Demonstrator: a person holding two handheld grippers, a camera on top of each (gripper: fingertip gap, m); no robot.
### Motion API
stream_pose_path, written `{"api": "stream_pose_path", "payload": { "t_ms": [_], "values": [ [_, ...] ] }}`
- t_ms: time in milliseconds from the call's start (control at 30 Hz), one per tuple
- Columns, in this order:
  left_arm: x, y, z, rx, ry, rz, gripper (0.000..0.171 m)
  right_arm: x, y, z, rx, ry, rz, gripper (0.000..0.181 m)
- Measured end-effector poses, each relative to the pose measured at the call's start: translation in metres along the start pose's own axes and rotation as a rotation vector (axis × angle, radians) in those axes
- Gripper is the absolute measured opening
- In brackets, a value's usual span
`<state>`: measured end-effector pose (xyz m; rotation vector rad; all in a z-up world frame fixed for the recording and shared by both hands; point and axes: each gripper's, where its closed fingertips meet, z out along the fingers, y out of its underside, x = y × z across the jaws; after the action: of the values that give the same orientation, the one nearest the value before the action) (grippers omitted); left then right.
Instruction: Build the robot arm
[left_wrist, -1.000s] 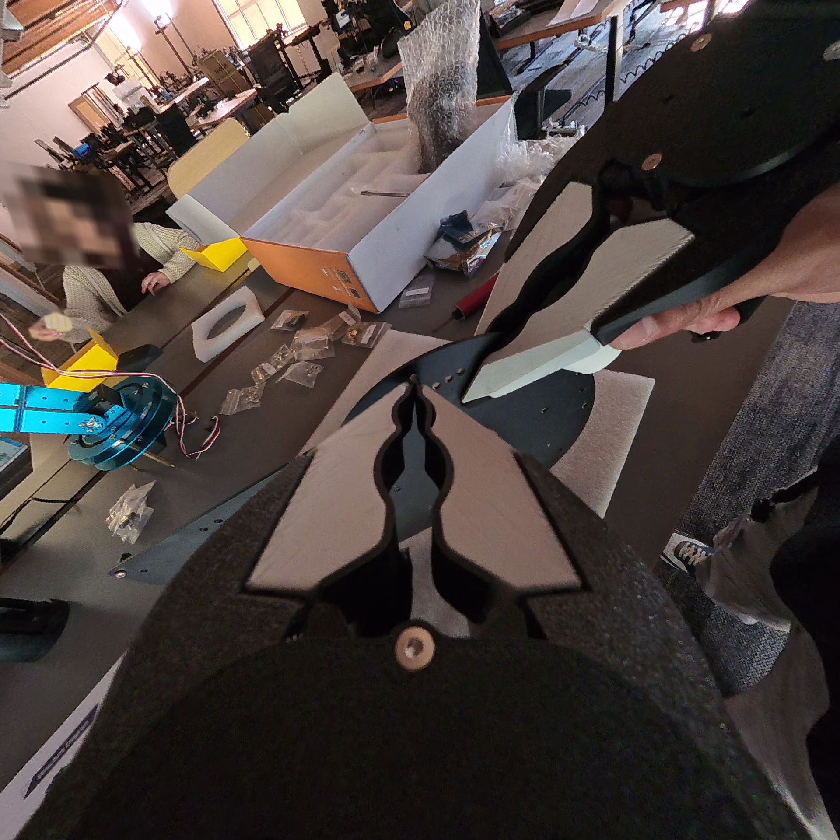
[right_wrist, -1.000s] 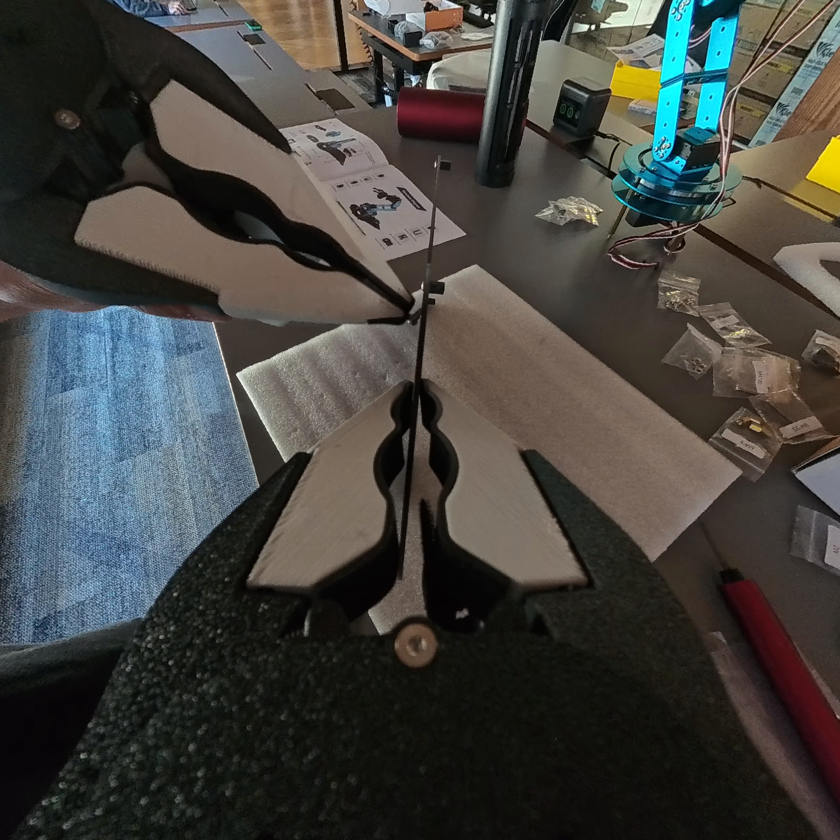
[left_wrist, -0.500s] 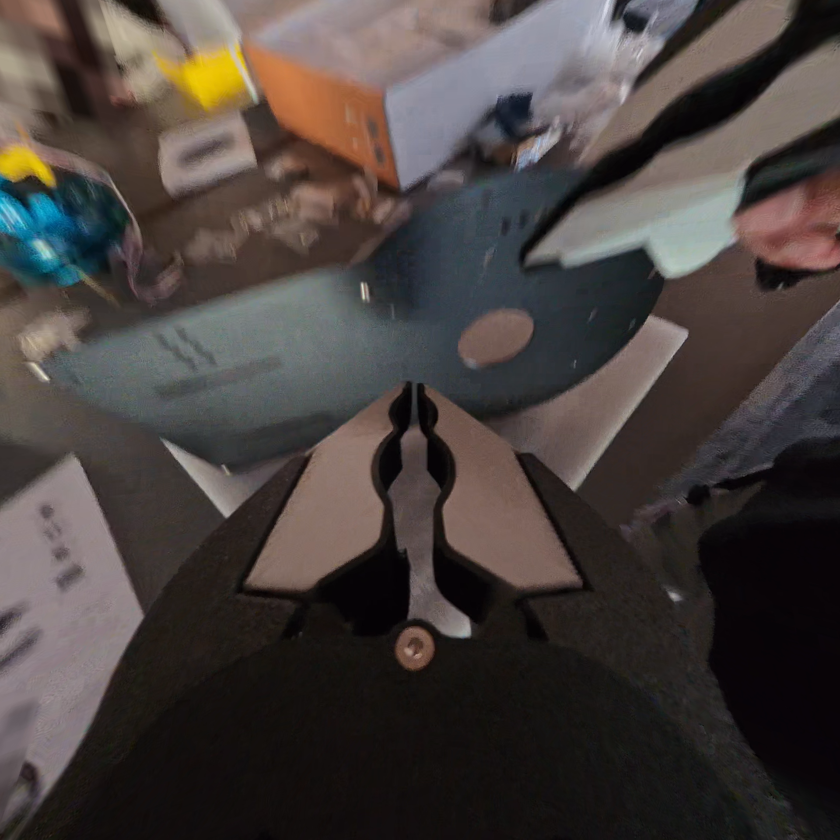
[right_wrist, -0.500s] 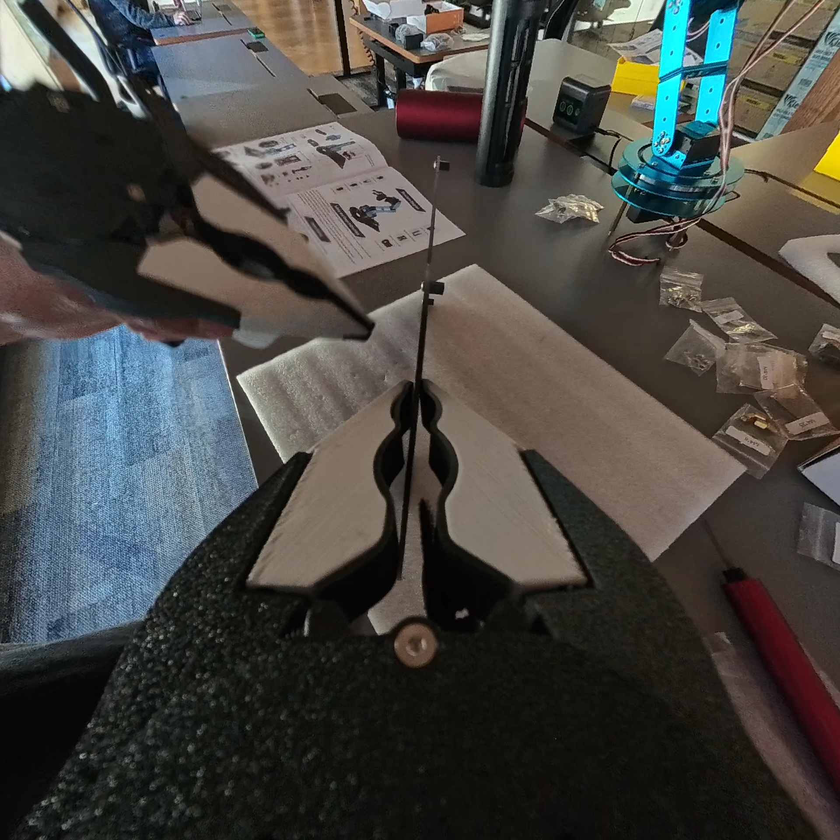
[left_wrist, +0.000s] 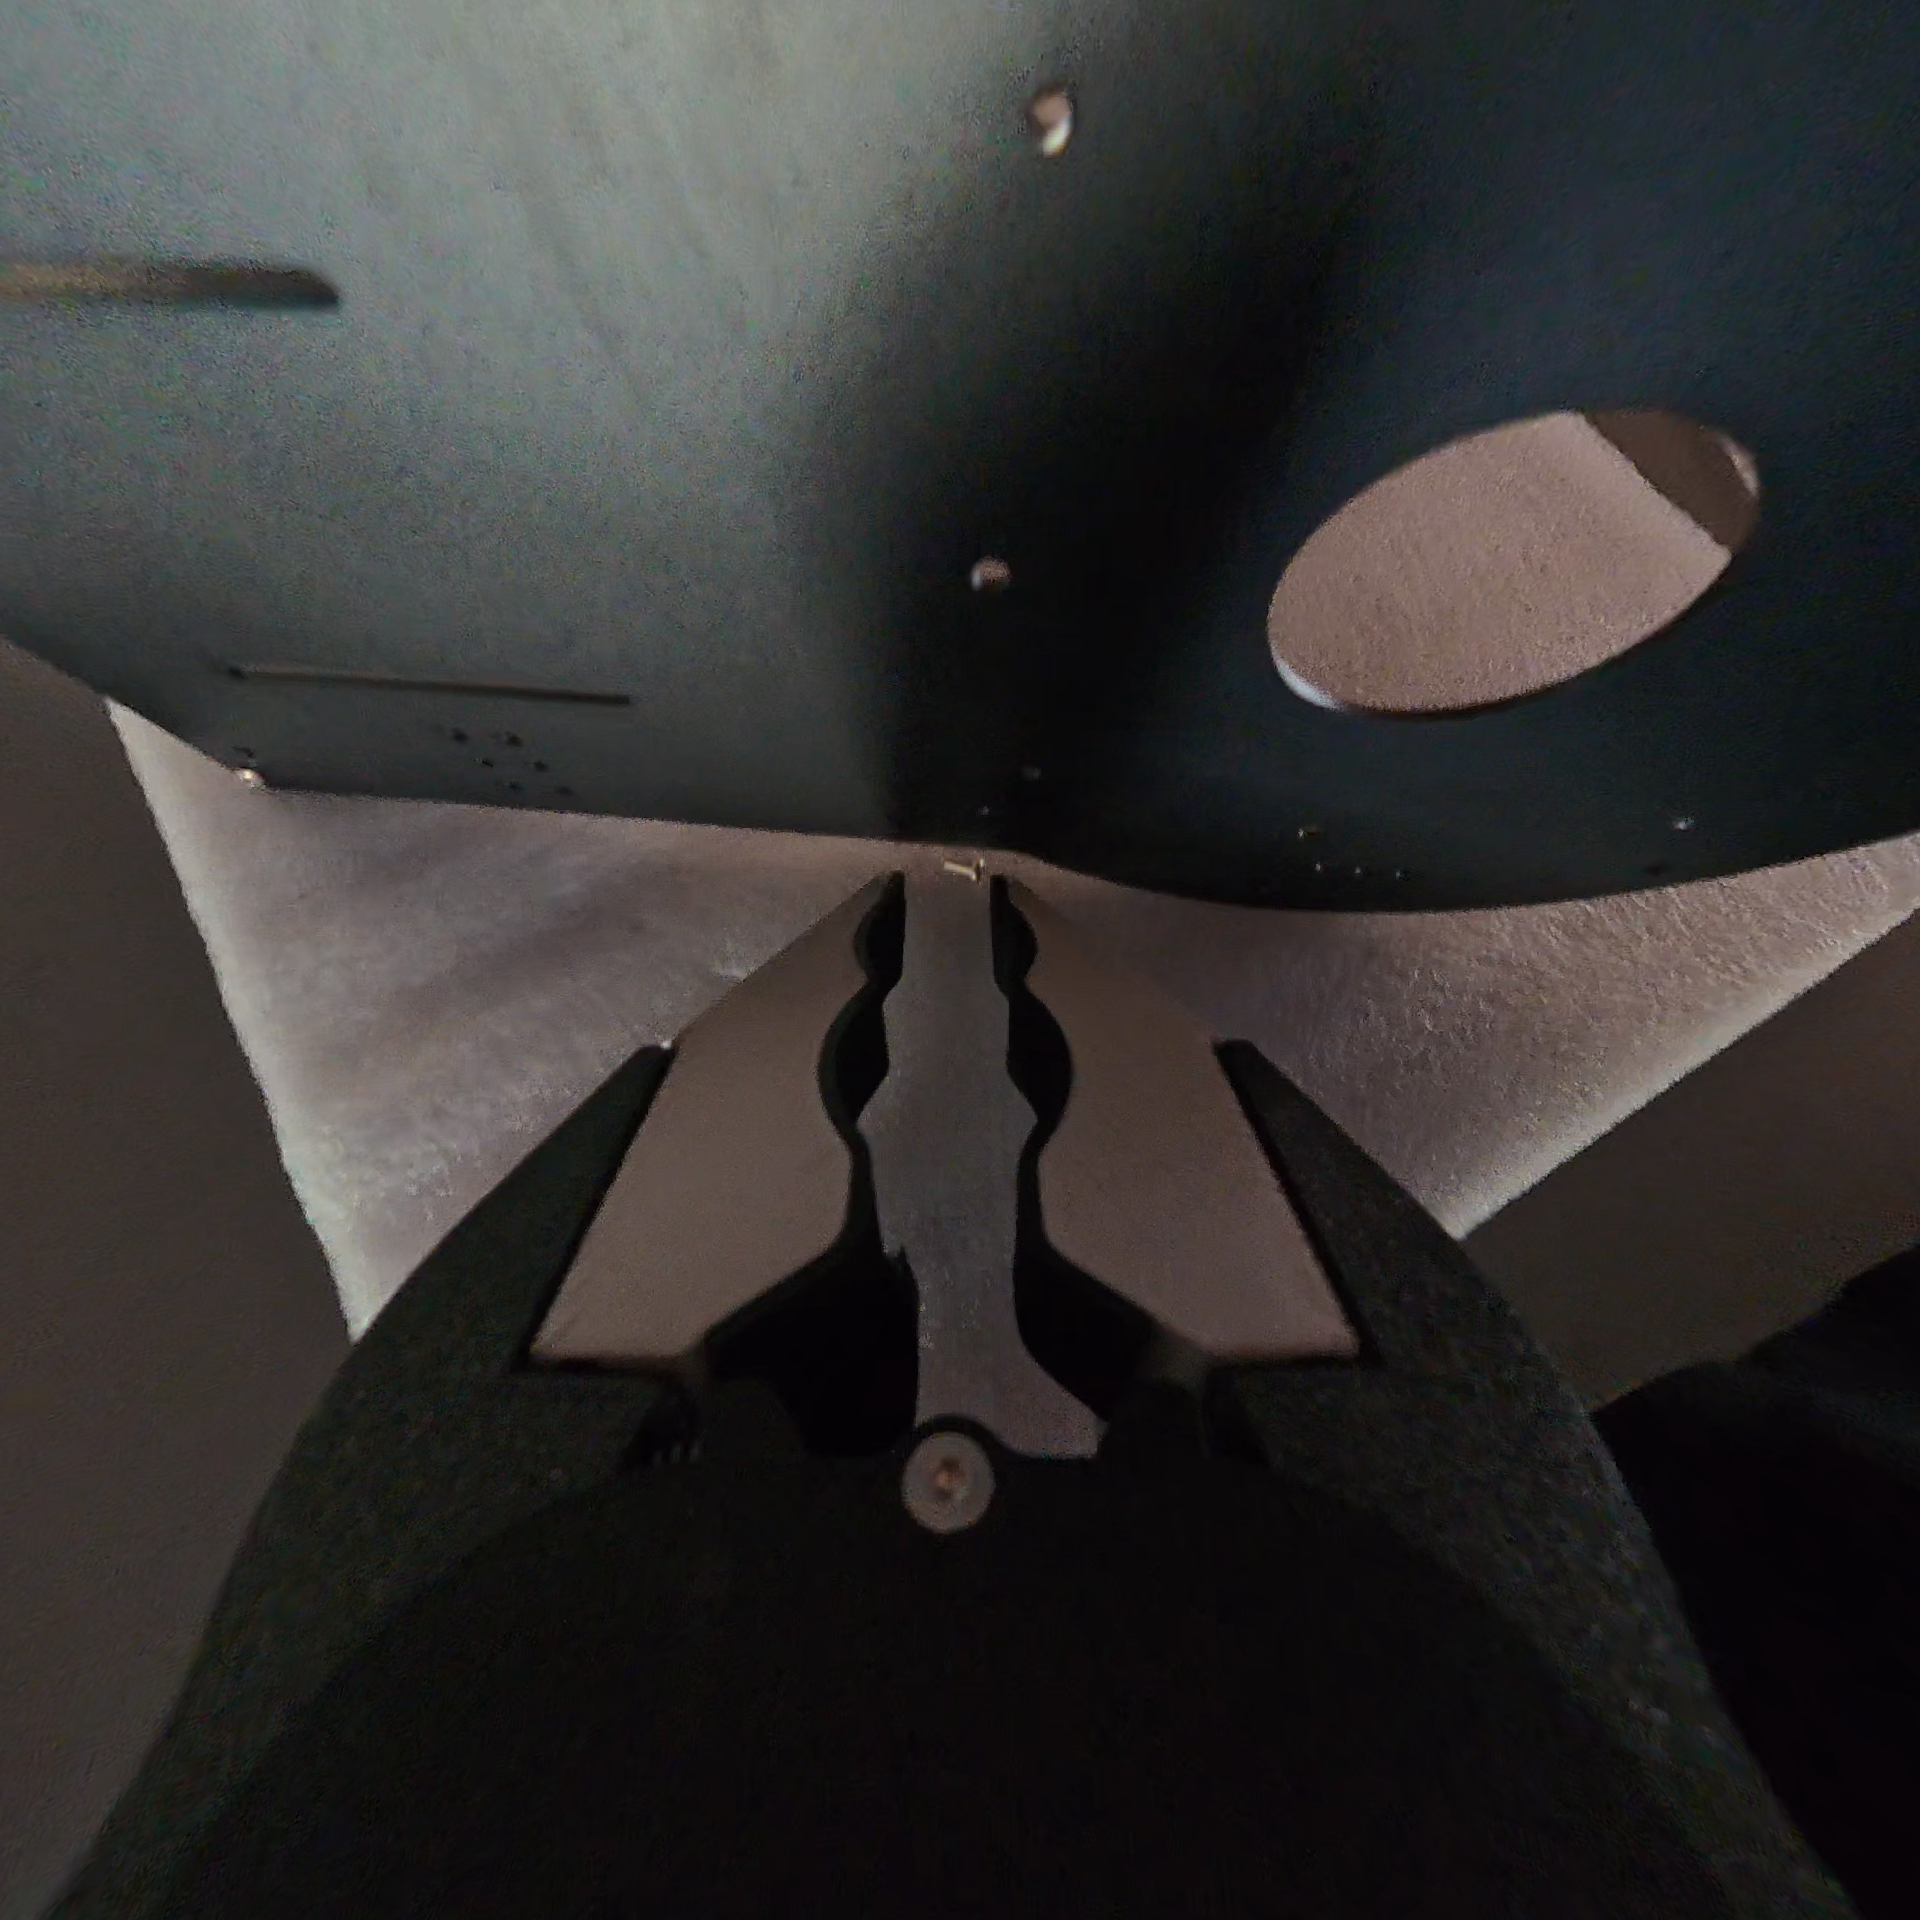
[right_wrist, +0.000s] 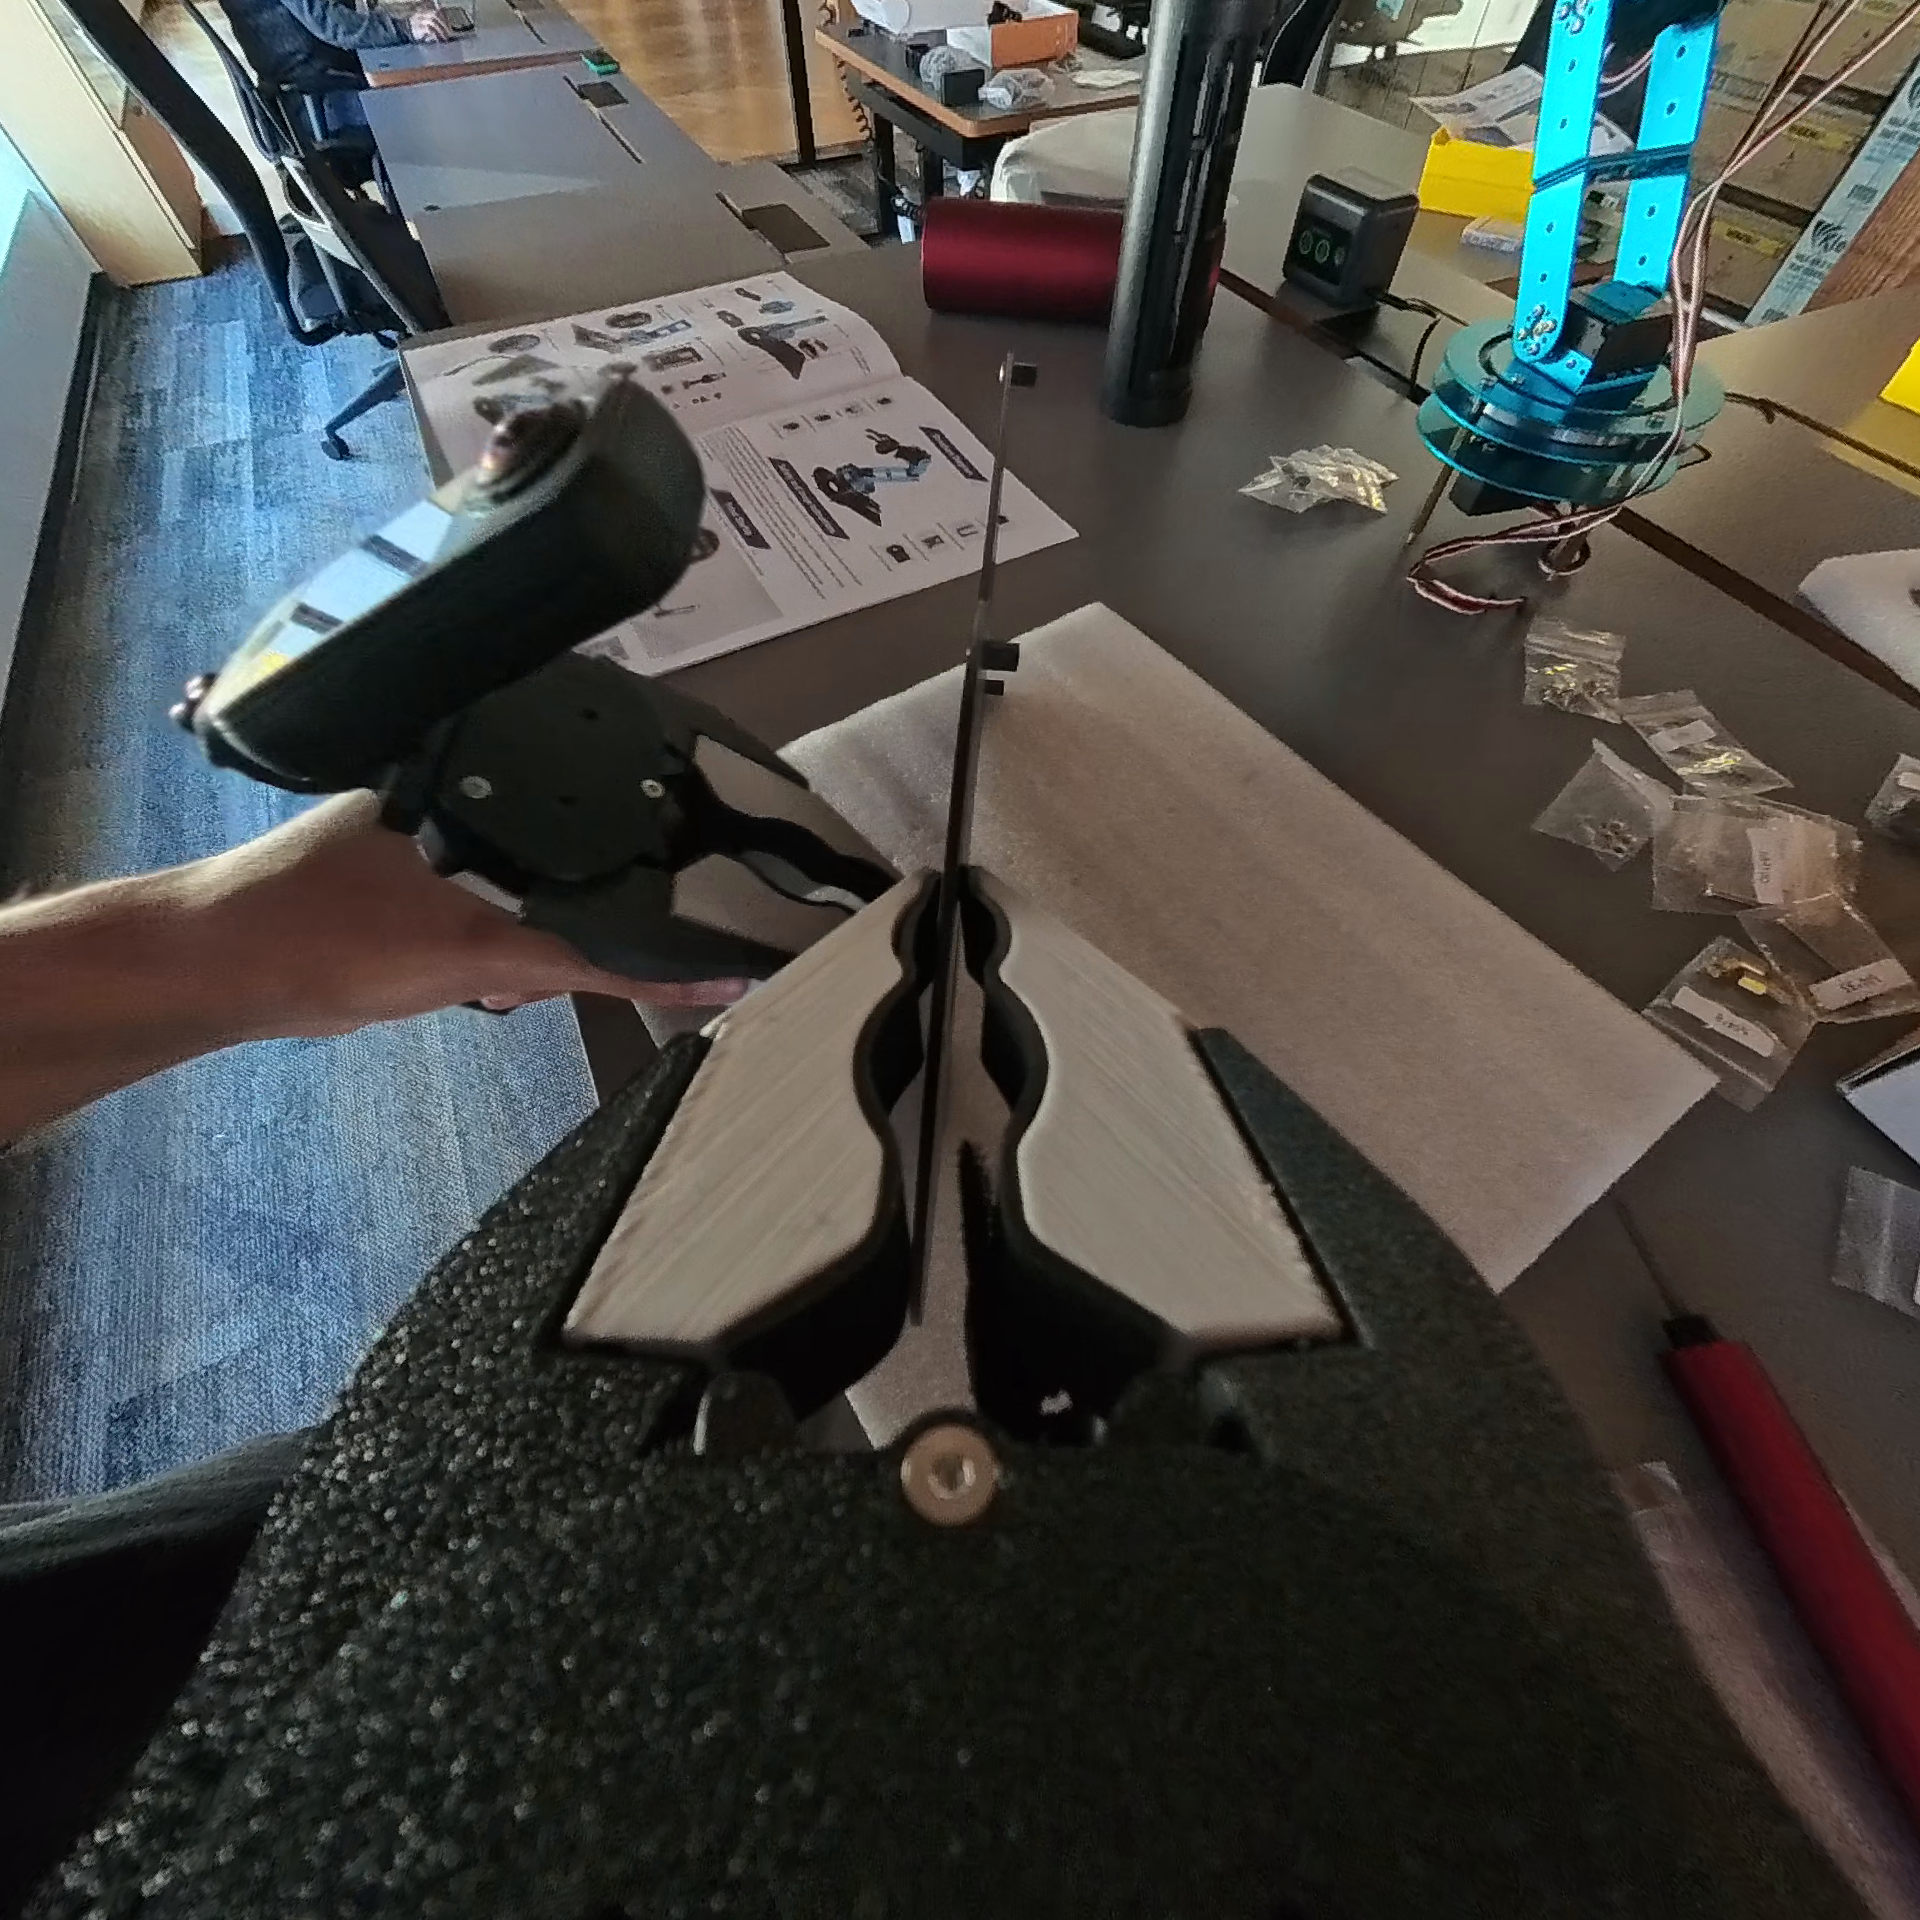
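Black plate (right_wrist: 966, 748) clamped edge-on in right claw (right_wrist: 948, 883).

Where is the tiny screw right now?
In the left wrist view, the tiny screw lies on the white foam sheet, just ahead of the left gripper.

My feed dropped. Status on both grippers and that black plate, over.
Right gripper shut on black plate, held edge-on above white foam sheet. Left gripper open, nose at plate's lower edge, tiny screw between its tips. Nothing blocking.

Blue robot arm (right_wrist: 1590, 312), manual (right_wrist: 727, 457), bagged screws (right_wrist: 1714, 831) on table (right_wrist: 1299, 582)
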<state>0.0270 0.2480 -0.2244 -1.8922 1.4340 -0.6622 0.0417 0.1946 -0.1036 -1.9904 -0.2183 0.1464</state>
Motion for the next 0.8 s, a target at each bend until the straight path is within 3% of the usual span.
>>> {"api": "stream_pose_path", "payload": {
  "t_ms": [567,800],
  "values": [
    [0.005,-0.002,0.005,-0.037,0.017,0.165,0.007,-0.005,-0.001,0.001,-0.007,-0.002,-0.02,0.002],
    [0.001,0.01,-0.019,-0.09,0.058,0.381,0.007,0.005,0.0,0.0,-0.006,0.002,0.013,0.002]
  ]
}}
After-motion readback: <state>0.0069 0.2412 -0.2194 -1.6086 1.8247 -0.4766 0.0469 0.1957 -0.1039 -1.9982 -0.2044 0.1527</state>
